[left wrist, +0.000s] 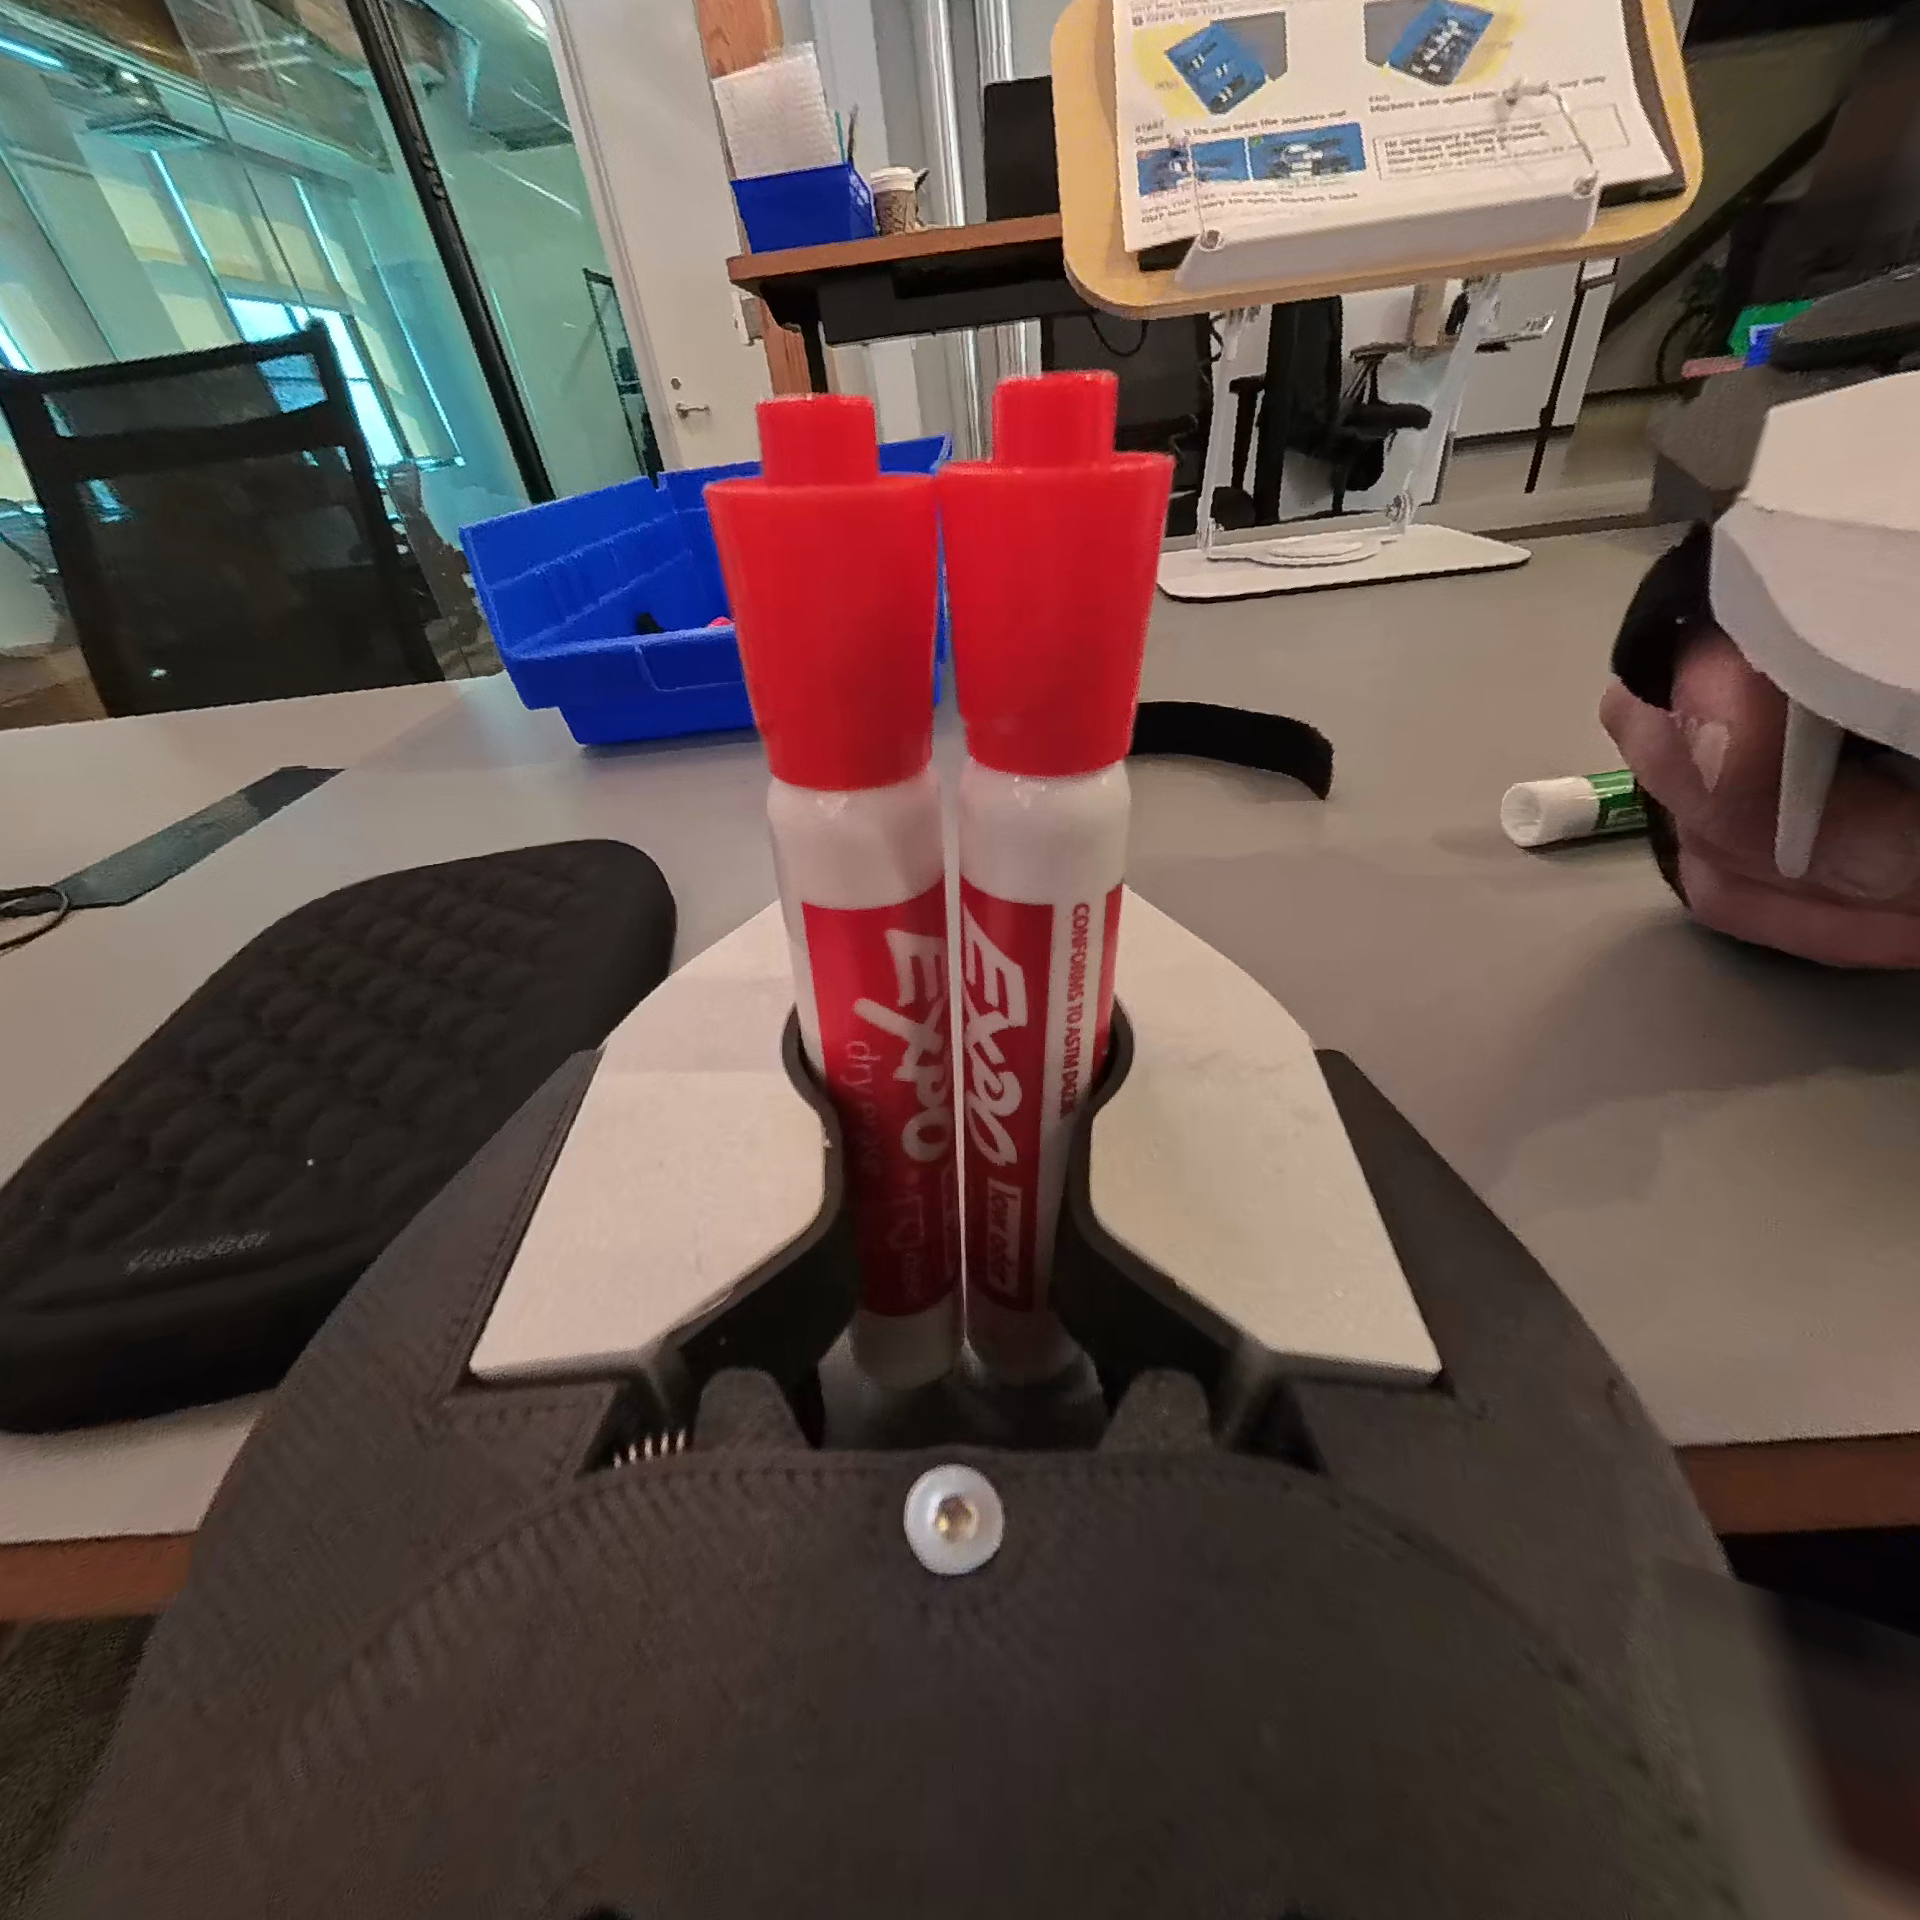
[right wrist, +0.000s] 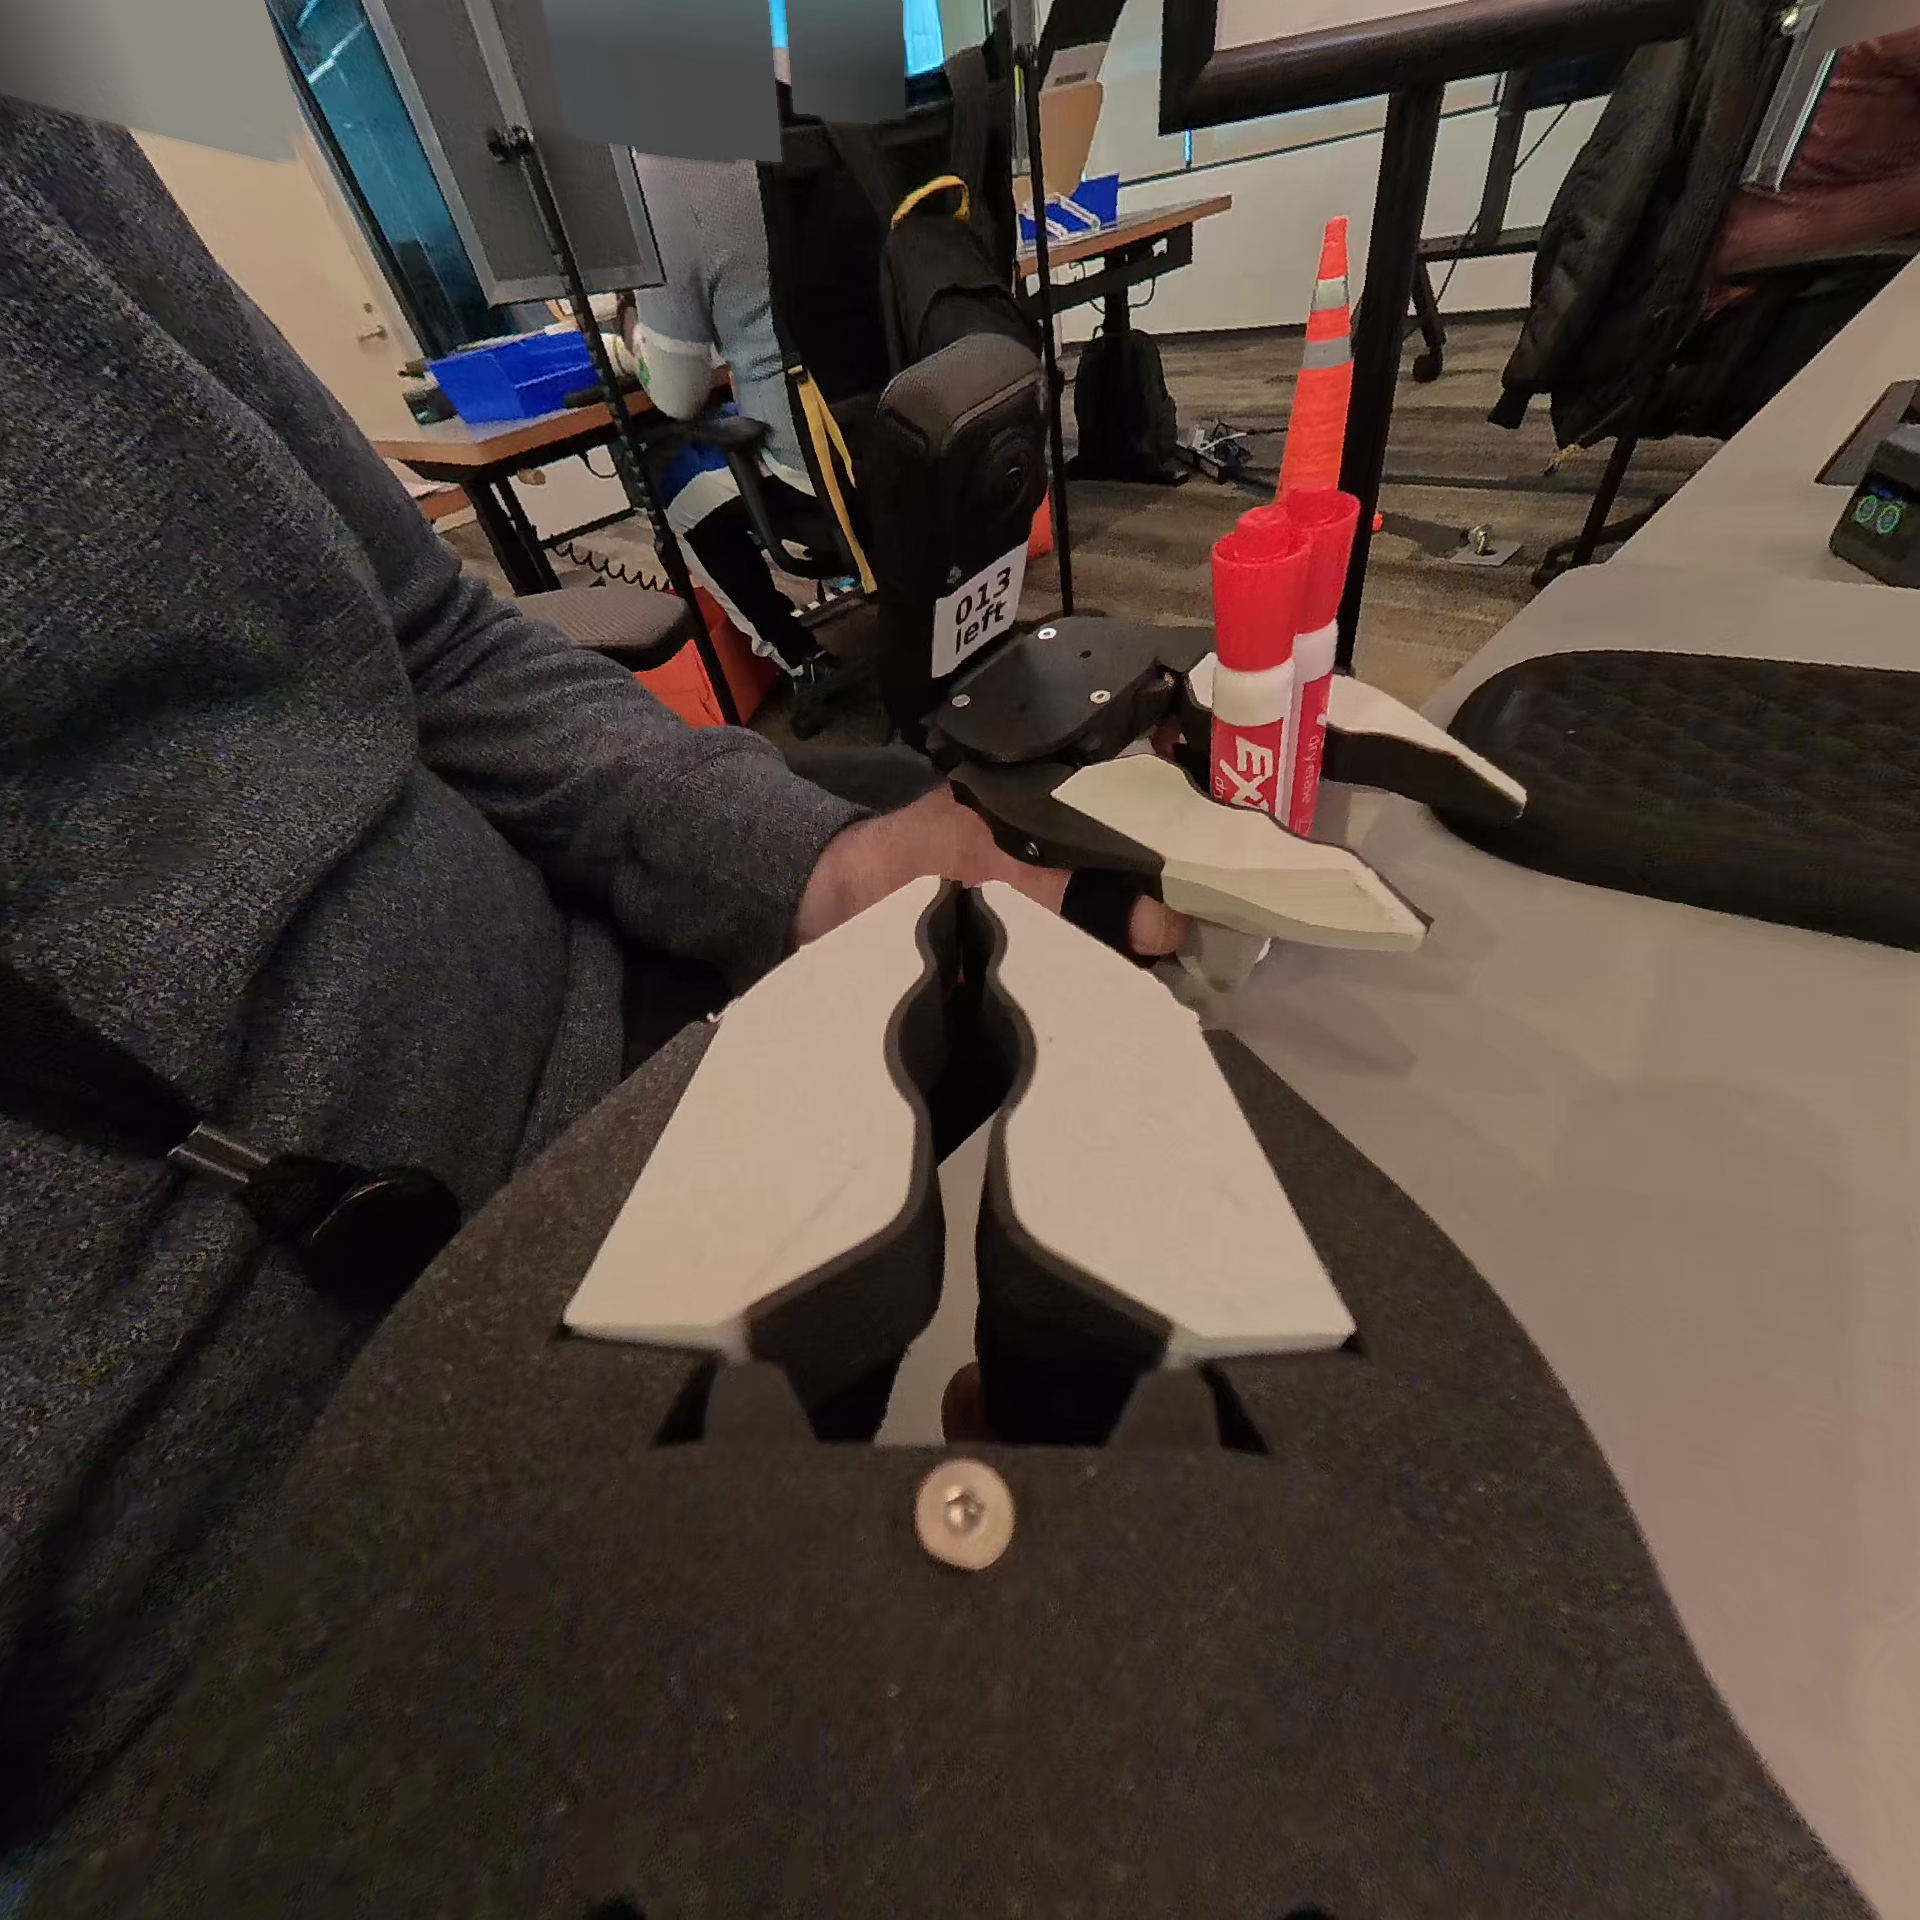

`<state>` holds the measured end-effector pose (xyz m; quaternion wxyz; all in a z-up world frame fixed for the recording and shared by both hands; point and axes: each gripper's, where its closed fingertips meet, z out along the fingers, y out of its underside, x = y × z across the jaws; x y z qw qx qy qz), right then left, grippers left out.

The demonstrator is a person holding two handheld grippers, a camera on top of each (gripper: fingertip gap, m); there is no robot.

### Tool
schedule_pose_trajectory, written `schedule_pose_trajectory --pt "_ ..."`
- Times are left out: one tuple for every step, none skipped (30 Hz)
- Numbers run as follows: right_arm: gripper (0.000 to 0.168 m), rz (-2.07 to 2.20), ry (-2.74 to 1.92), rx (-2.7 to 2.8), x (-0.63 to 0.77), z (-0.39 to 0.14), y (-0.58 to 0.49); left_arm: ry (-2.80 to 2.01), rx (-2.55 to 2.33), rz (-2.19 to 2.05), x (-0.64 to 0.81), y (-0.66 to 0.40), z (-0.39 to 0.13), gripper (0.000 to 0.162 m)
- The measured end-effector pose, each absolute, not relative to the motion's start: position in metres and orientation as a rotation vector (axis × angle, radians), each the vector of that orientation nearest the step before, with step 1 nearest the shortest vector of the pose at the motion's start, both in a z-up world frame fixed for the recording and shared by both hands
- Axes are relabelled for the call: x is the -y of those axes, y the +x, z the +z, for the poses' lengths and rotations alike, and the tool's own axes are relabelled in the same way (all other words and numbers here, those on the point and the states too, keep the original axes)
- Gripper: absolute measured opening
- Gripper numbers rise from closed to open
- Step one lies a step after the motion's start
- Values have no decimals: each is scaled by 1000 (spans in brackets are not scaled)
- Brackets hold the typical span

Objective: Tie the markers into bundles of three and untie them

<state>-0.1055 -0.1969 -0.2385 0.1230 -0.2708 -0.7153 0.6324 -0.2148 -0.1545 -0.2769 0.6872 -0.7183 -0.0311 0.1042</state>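
Observation:
My left gripper [left wrist: 956, 935] is shut on two red dry-erase markers [left wrist: 951, 748] and holds them upright and side by side, caps up, above the grey table [left wrist: 1507, 1091]. The same gripper [right wrist: 1455, 862] and the markers [right wrist: 1262, 665] show in the right wrist view near the table's edge. My right gripper [right wrist: 961, 904] is shut, tips touching, with nothing seen between them. It points at the left hand. A black strap [left wrist: 1236, 738] lies curled on the table behind the markers. A green marker [left wrist: 1569, 826] lies to the right by the right hand.
A black padded wrist rest [left wrist: 312, 1091] lies on the left of the table. A blue bin [left wrist: 613, 613] stands behind it. A wooden stand with an instruction sheet [left wrist: 1371, 135] rises at the back right. A person in a grey sweater [right wrist: 260, 727] sits close. One gripper's finger ends stand about 12 cm off the other's.

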Motion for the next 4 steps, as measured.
schedule_pose_trajectory --pt "0 1842 -784 2070 196 -235 -105 -1616 72 229 154 -216 -276 42" --pt "0 1841 -775 2051 194 -228 -104 -1627 72 217 154 -216 -274 42" --pt "0 1833 -771 2037 192 -221 -103 -1638 65 214 154 -217 -271 42" --pt "0 1809 -777 2026 186 -215 -103 -1654 54 235 154 -218 -268 42"
